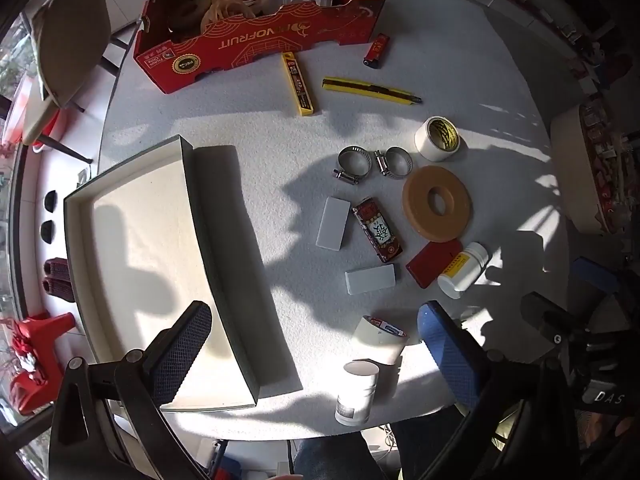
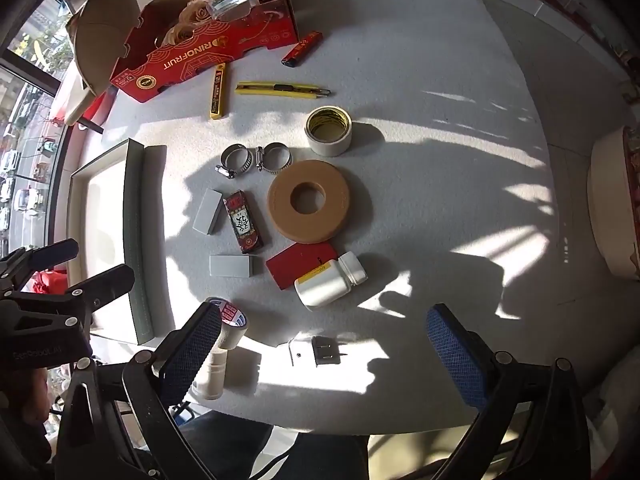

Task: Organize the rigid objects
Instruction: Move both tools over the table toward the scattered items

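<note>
One round white table (image 2: 420, 80) carries everything; on its far left edge stands one red cardboard fruit box (image 1: 256, 40) with dried roses and a clear plastic container inside; near the left edge lies one shallow white tray (image 1: 136, 240), open side up; toward the middle lies one flat tan ring (image 2: 308, 200), and just behind it one roll of white tape (image 2: 329, 130) lying flat; two steel hose clamps (image 2: 254, 158) sit side by side to the left of that roll; two grey rectangular blocks (image 2: 208, 216) lie nearer, one beside a single dark red patterned pack (image 2: 243, 226), the other closer to the near edge; one red flat box (image 2: 298, 264) touches one white pill bottle (image 2: 330, 284) lying on its side; one yellow utility knife (image 2: 280, 90) and one yellow blade case (image 2: 218, 96) lie in front of the fruit box, one red lighter (image 2: 302, 49) to their right; at the near edge are a second tape roll (image 1: 380, 338), one upright white bottle (image 1: 358, 392) and one small plug adapter (image 2: 326, 350).

The left tool (image 1: 316, 356) hovers above the near edge of the table, fingers spread wide, nothing between them, one over the tray; the right tool (image 2: 324, 360) hovers likewise, wide and empty, above the plug adapter.
</note>
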The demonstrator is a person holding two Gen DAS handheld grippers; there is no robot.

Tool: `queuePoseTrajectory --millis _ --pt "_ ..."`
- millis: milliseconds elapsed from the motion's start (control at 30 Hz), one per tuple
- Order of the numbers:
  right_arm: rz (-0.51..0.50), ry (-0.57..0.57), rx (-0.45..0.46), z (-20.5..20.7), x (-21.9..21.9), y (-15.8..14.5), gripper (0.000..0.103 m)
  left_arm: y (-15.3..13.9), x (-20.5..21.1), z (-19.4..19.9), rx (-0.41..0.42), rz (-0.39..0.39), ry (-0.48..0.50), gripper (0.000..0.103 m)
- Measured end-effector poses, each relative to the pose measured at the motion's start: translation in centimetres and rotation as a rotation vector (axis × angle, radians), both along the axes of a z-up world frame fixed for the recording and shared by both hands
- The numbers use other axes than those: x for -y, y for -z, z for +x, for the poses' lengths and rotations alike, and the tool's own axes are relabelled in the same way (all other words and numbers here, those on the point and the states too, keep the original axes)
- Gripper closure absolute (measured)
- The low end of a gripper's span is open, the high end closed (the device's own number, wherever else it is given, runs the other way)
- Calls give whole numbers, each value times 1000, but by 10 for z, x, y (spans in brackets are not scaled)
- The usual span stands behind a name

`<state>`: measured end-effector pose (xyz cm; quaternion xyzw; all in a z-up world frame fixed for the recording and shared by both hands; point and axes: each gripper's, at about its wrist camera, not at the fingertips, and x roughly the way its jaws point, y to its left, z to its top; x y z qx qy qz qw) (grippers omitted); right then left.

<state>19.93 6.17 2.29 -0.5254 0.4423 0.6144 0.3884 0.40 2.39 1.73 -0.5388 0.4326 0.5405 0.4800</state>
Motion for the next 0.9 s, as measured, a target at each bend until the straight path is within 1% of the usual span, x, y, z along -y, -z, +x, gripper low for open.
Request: queuePoseTrajectory --millis 33,100,167,200,267,333,367,433,467,500,533,567,600,633,700,800,867,900 --pt "3 -5 -7 -1 -2 -2 0 -3 -1 4 -17 12 2 0" --pt "12 -16 -11 -3 -7 -7 0 -4 -3 6 -10 11 -3 0" --pt "16 -20 -3 -14 0 -9 0 -8 -6 7 -25 23 -14 0" --pt "34 -24 -17 -9 0 -12 0 -9 -7 7 -27 23 -15 0" --pt "6 -29 1 -9 -9 -10 0 -10 -10 7 -28 17 -19 0" --pt "12 -32 -6 -10 -13 -11 0 -11 -9 6 -32 20 -29 0" --pt "28 -34 -28 -8 -13 -14 0 -11 -9 6 -30 18 -34 0" --pt "41 -32 -41 -8 -14 -15 0 -11 -9 5 -31 21 -37 0" --pt "53 -29 -65 -7 -14 -16 0 -13 -7 5 -20 49 -39 0" --pt "61 -28 -74 -7 -13 -16 0 -14 -6 4 -13 61 -40 0" --pt "59 -26 -75 -7 -13 -16 0 -13 -7 5 -18 53 -39 0" --pt "55 -24 -73 -8 -14 -16 0 -12 -7 5 -11 47 -38 0" --pt "39 -23 -42 -9 -15 -13 0 -11 -7 5 -16 35 -35 0" --pt "39 -19 -42 -9 -15 -13 0 -11 -7 6 -17 32 -32 0" --pt "10 -14 25 -9 -16 -5 0 -8 -7 6 -24 13 -27 0" --pt "5 -6 18 -6 -16 -3 0 -5 -8 6 -34 -9 -24 0" --pt "17 -4 19 -5 -16 -3 0 -4 -9 6 -35 -10 -23 0" --pt "19 -7 26 -3 -17 -3 0 -5 -9 5 -31 2 -24 0"
